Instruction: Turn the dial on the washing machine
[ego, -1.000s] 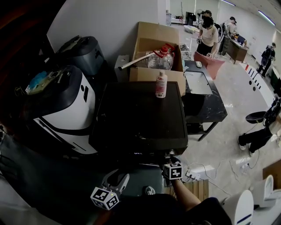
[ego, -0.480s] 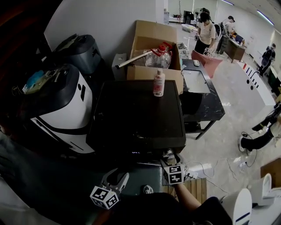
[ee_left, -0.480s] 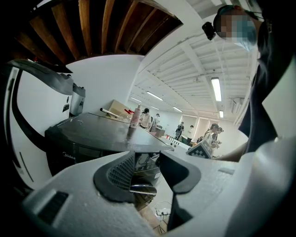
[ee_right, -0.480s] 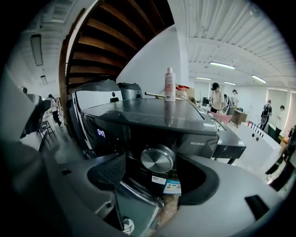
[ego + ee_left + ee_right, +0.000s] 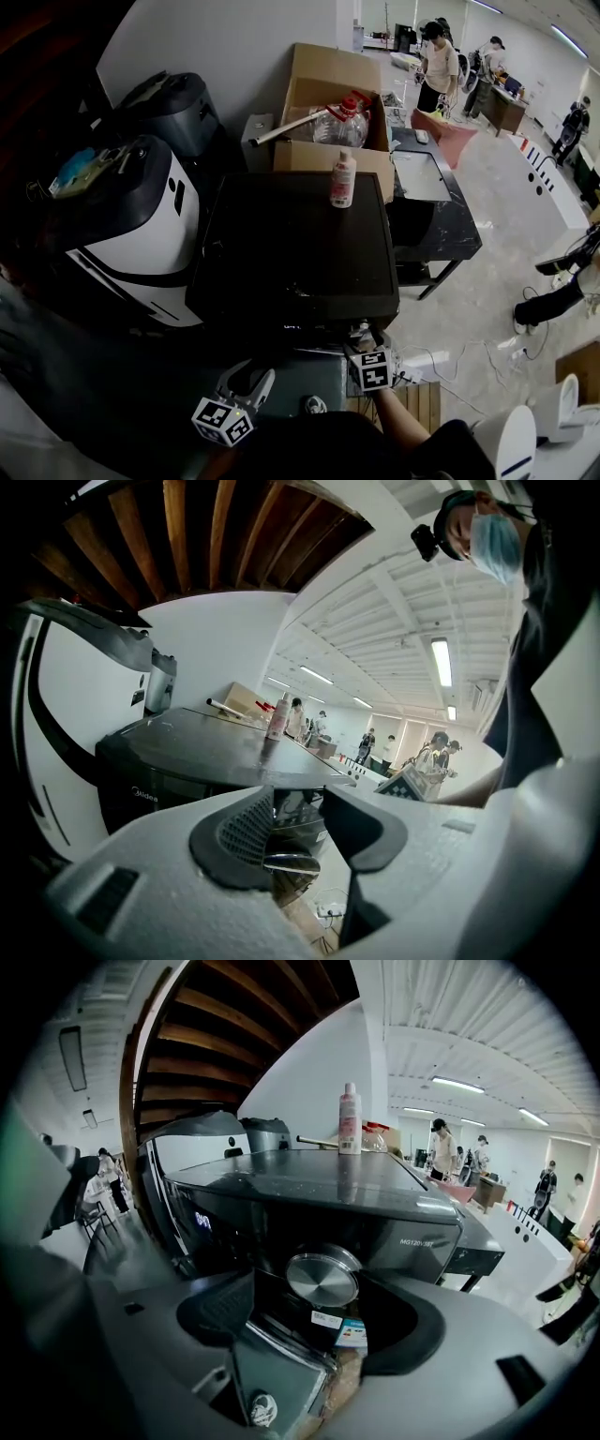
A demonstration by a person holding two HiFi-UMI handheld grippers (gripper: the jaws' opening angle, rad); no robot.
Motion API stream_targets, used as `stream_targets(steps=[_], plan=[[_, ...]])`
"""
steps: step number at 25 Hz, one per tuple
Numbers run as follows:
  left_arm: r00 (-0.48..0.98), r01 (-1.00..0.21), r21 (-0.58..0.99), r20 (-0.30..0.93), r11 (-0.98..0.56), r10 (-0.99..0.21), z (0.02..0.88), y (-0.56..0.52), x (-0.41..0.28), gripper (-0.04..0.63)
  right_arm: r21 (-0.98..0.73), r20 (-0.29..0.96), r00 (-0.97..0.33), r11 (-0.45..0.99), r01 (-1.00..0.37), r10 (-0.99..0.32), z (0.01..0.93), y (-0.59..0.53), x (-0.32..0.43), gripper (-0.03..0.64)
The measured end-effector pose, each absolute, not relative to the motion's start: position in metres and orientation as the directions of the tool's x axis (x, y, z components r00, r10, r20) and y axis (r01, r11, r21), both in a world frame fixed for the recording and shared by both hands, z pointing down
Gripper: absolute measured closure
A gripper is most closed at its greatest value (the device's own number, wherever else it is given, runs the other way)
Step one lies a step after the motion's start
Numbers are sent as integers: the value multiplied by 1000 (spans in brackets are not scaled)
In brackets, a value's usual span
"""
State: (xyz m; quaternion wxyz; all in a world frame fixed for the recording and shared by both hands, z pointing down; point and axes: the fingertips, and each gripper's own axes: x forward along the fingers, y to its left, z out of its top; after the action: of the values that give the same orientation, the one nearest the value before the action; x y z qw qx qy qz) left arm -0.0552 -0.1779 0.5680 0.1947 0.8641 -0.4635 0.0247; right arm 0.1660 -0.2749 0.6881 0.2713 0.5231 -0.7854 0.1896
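Both jaws spread: left gripper (image 5: 300, 803), right gripper (image 5: 314, 1290); right gripper view alone shows dial (image 5: 322, 1277).

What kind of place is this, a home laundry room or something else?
Likely a large open workshop or test hall, not a home. The washing machine stands beside a white-and-black machine and an open cardboard box, and several people stand around a desk on a wide floor.

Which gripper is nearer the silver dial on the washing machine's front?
Right. The right gripper faces the dial, open jaws flanking it; the left gripper sits off to the dial's left.
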Motion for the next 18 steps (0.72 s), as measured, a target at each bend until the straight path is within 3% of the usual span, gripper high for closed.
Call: stream_targets(steps=[18], plan=[[573, -807, 322, 225, -495, -788, 570, -179, -61, 431, -122, 656, -311, 310, -943, -687, 711, -279, 169, 284]])
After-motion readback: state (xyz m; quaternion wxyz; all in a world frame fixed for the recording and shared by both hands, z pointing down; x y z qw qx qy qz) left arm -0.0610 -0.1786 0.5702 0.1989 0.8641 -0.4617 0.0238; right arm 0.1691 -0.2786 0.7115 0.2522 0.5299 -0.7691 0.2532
